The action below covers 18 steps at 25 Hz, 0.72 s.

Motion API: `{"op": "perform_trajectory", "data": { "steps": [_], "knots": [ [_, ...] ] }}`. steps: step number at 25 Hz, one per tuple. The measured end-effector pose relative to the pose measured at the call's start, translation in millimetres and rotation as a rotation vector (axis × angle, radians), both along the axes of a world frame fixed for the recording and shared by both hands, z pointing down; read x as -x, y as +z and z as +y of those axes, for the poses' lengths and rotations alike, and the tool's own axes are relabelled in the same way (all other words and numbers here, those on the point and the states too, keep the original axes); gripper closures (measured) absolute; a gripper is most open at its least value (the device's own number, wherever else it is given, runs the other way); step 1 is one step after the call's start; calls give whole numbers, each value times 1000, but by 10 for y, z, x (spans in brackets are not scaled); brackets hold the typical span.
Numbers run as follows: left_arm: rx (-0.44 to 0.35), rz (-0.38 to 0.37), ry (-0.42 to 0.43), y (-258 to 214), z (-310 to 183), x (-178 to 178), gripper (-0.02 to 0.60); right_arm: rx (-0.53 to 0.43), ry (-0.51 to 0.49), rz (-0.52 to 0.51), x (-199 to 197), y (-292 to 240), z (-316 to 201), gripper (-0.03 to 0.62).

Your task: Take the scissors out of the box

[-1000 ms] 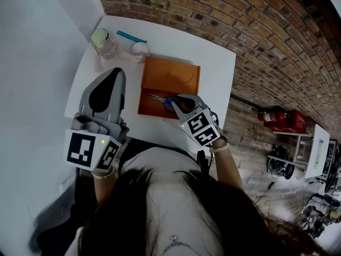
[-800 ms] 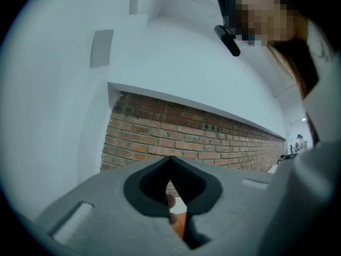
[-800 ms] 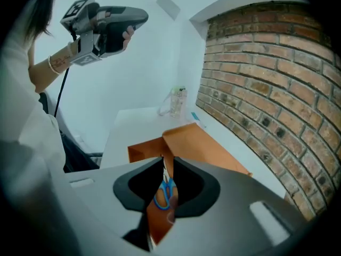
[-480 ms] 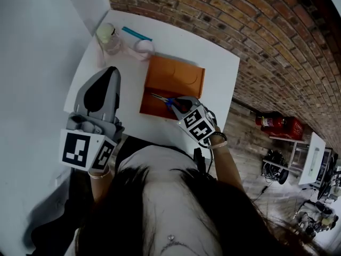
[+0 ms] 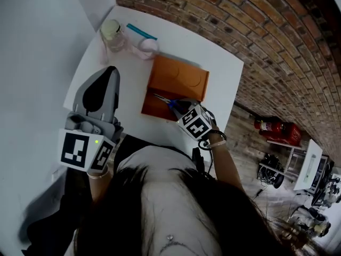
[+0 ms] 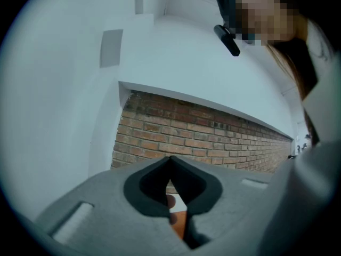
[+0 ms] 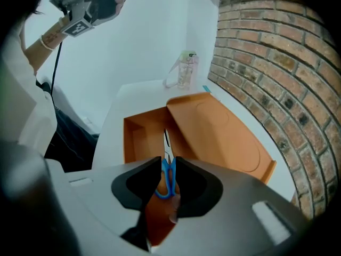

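Note:
An open orange box [image 5: 153,110] lies on the white table [image 5: 218,63], its lid [image 5: 182,78] folded back toward the brick wall. Blue-handled scissors [image 5: 166,101] rest flat in the box, blades pointing away from me. My right gripper [image 5: 179,106] tilts steeply down just over the handles. In the right gripper view the scissors [image 7: 167,167] show in the gap of my right gripper [image 7: 169,161]. Its jaws have just been opening, and the pads are not pressing on the handles. My left gripper [image 5: 108,71] hovers level over the table's left side, tips together, holding nothing.
A lidded clear jar [image 5: 113,33], a teal stick [image 5: 141,32] and a white ring [image 5: 148,47] stand at the table's far corner by the brick wall. The jar [image 7: 186,71] also shows beyond the box. A red fire extinguisher [image 5: 274,128] lies on the floor to the right.
My right gripper has sunk toward the scissors in the box and tipped further down. The left gripper drifted slightly.

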<state>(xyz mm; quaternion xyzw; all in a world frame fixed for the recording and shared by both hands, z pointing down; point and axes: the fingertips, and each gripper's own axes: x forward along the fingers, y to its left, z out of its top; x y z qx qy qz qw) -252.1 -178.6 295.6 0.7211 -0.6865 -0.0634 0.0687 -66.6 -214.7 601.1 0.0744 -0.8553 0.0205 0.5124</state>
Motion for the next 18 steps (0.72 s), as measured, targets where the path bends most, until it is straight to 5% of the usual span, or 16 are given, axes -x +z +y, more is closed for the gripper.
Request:
{"op": "perform_trajectory", "data": {
  "steps": [18],
  "knots": [
    [41, 16, -35, 141, -93, 104, 580, 76, -52, 165, -72, 413, -40, 476]
  ]
}}
